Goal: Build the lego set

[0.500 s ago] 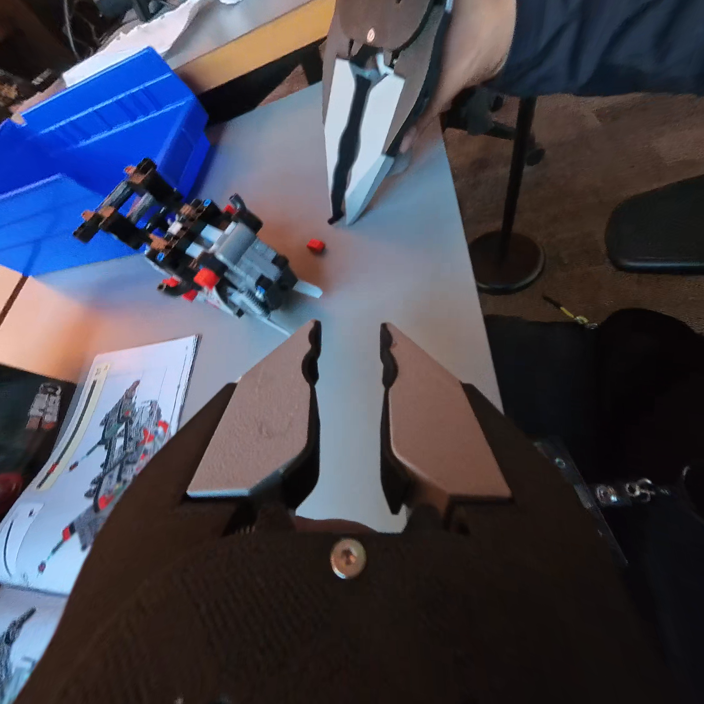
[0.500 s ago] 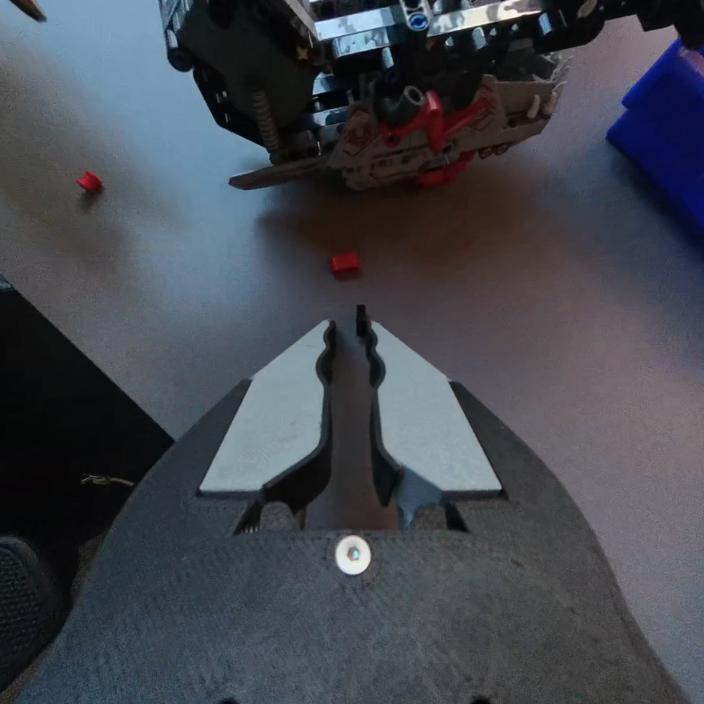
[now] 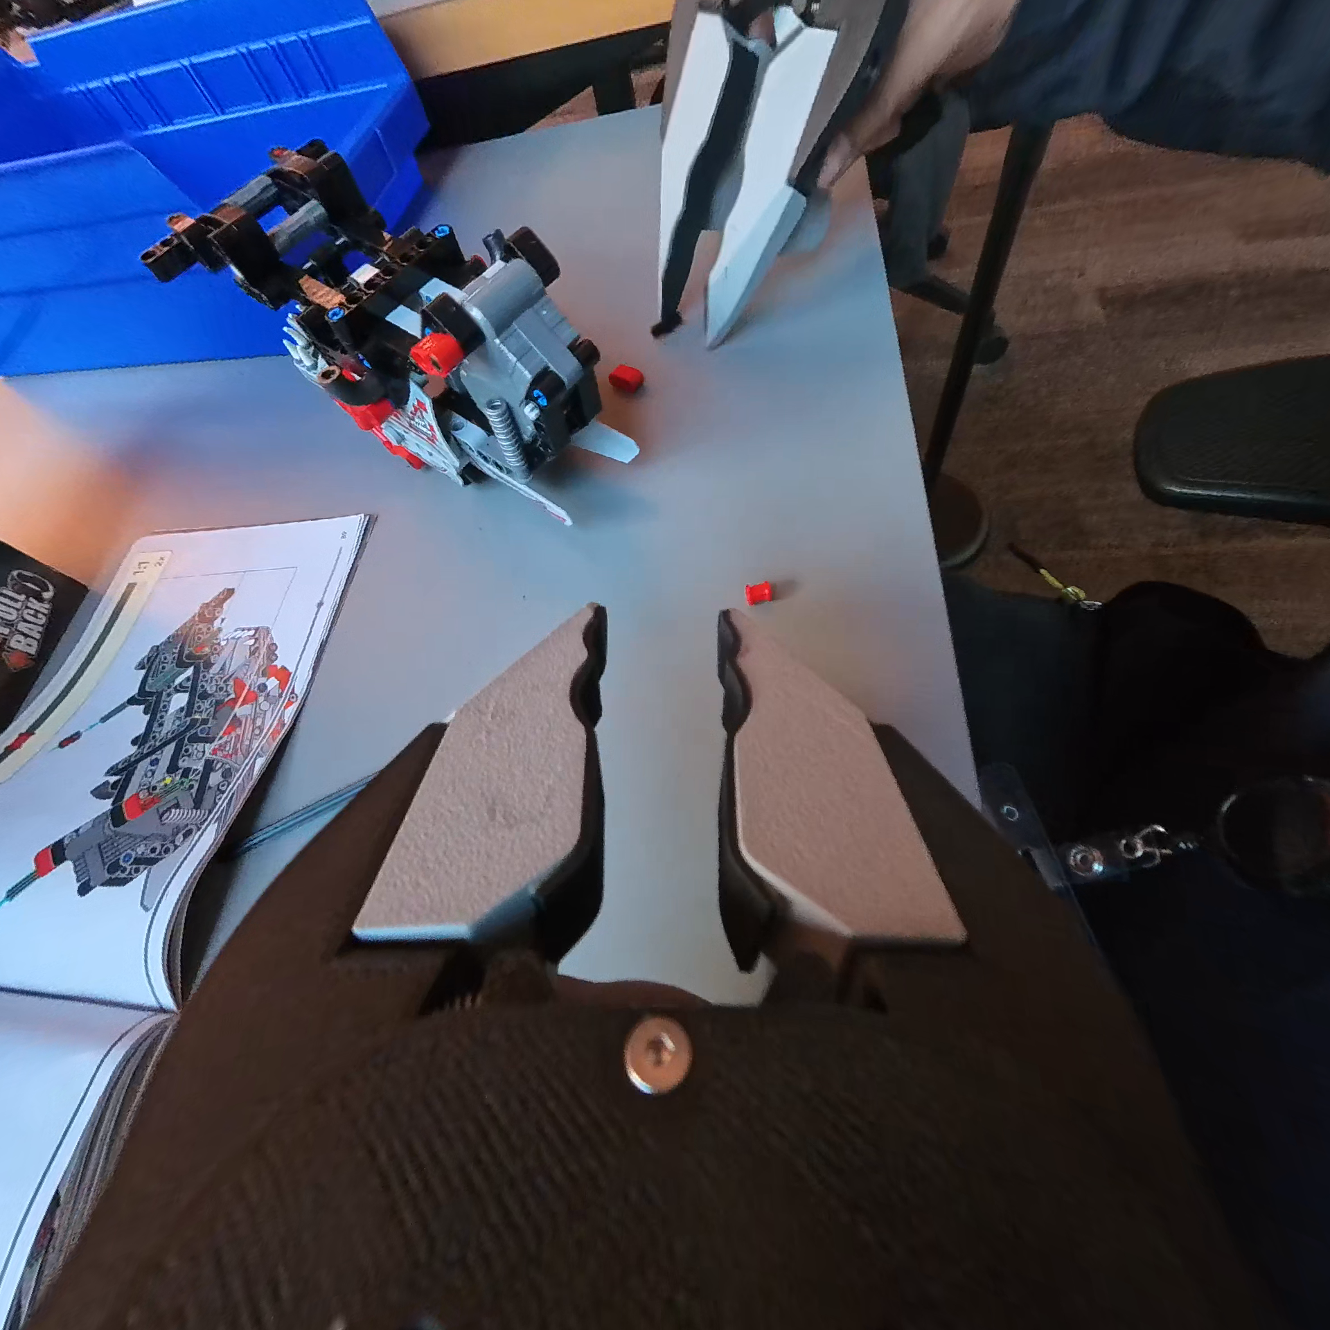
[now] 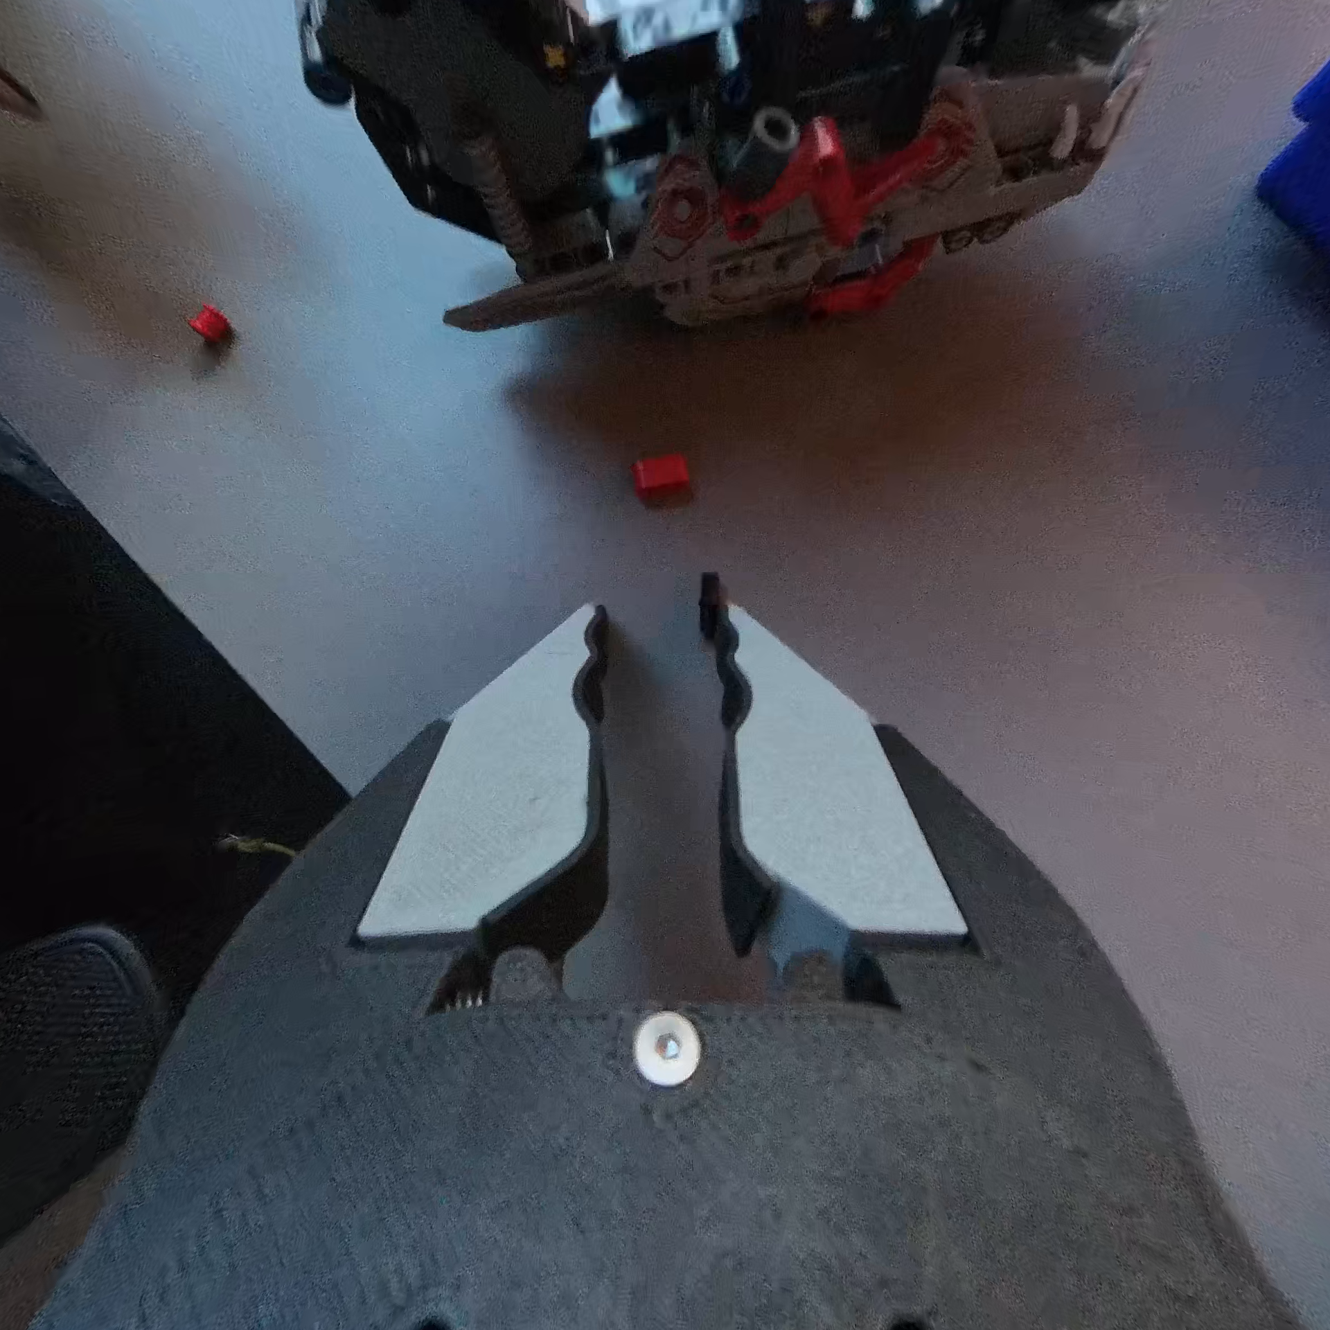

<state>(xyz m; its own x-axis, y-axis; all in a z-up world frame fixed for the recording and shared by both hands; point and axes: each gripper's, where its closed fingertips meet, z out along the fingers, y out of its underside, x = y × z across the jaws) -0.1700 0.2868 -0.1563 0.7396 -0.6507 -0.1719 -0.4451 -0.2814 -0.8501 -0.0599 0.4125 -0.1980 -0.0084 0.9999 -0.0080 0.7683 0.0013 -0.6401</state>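
Both claws gape beside blue bins (image 3: pixel 216 93), contents unseen.

Writing seen, not transcribed.
- Open instruction booklet (image 3: pixel 216 720), left of my left gripper (image 3: pixel 660 615): a small boxed parts callout with numerals at the page's far corner, and a tiny page number at the corner nearest the lego model (image 3: pixel 446 374). Both are very small.
- Black printed packaging (image 3: pixel 29 626), farther left at the frame edge: bold white lettering with a red emblem, partly cut off.
- Model's side panel, ahead-left: red-and-white sticker, graphic only.
- Right wrist view: nothing legible.
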